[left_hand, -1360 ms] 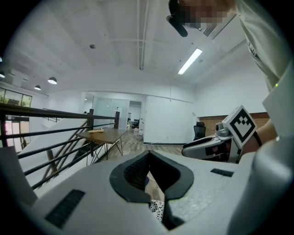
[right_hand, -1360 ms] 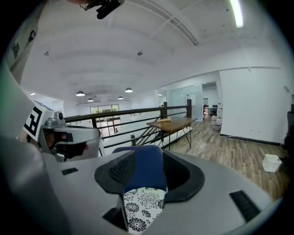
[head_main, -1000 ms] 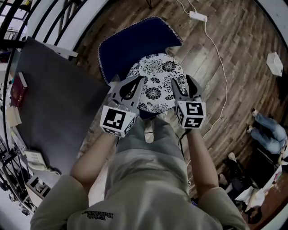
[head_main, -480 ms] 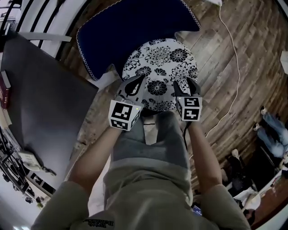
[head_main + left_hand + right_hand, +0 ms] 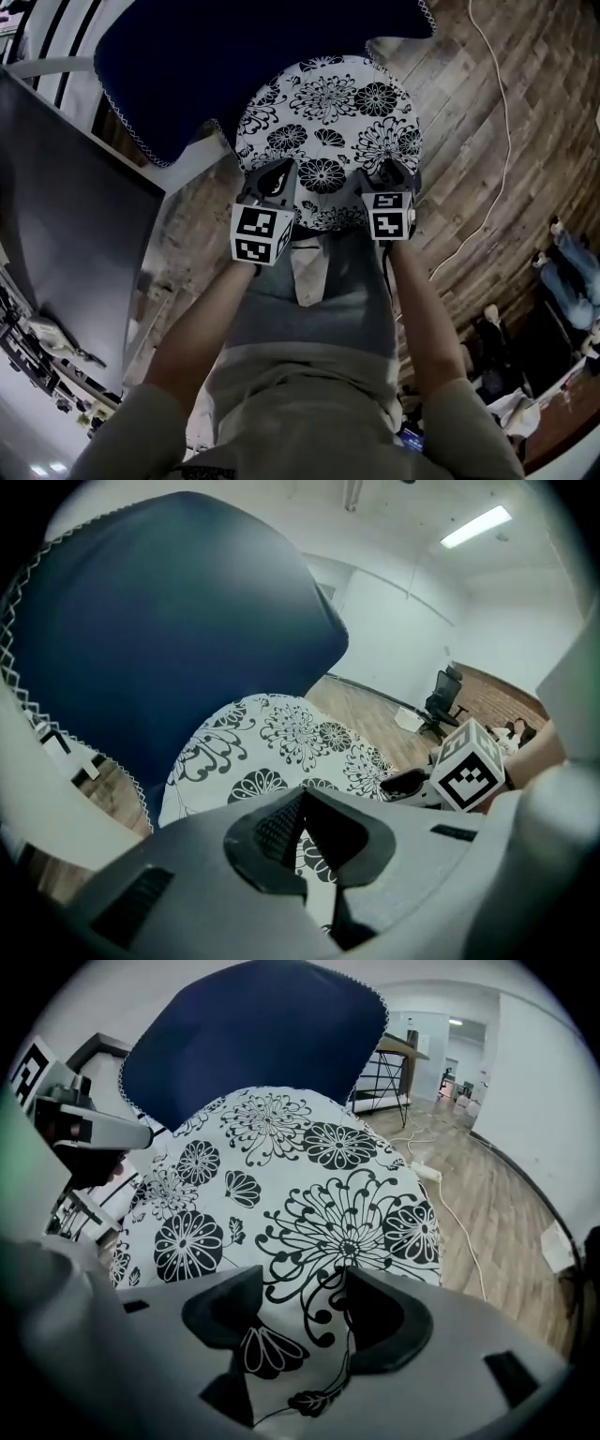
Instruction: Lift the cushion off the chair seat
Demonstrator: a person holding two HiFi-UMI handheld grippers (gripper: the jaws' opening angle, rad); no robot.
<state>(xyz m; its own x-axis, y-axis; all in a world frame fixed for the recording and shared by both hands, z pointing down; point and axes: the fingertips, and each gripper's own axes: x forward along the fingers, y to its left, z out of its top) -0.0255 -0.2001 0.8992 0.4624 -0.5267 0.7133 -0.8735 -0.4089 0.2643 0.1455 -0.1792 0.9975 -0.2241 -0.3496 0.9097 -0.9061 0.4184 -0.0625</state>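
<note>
A round white cushion (image 5: pixel 328 131) with black flowers lies on the seat of a chair with a dark blue backrest (image 5: pixel 262 47). Both grippers hang over the cushion's near edge. My left gripper (image 5: pixel 278 174) is at the left front of the cushion (image 5: pixel 281 742); its jaw tips meet and nothing is between them (image 5: pixel 300 799). My right gripper (image 5: pixel 395 174) is at the right front, and its jaws are opening. The cushion's (image 5: pixel 300 1176) fabric shows in their gap (image 5: pixel 300 1302), and the pads do not press on it. The seat under the cushion is hidden.
A dark table (image 5: pixel 75 253) stands close on the left of the chair. A white cable (image 5: pixel 497 112) runs over the wooden floor to the right, with a power strip (image 5: pixel 427 1174). People (image 5: pixel 567 258) sit at the far right. My own legs are just below the cushion.
Both grippers have come down from above the cushion to its near edge. The chair and cushion now fill more of the head view.
</note>
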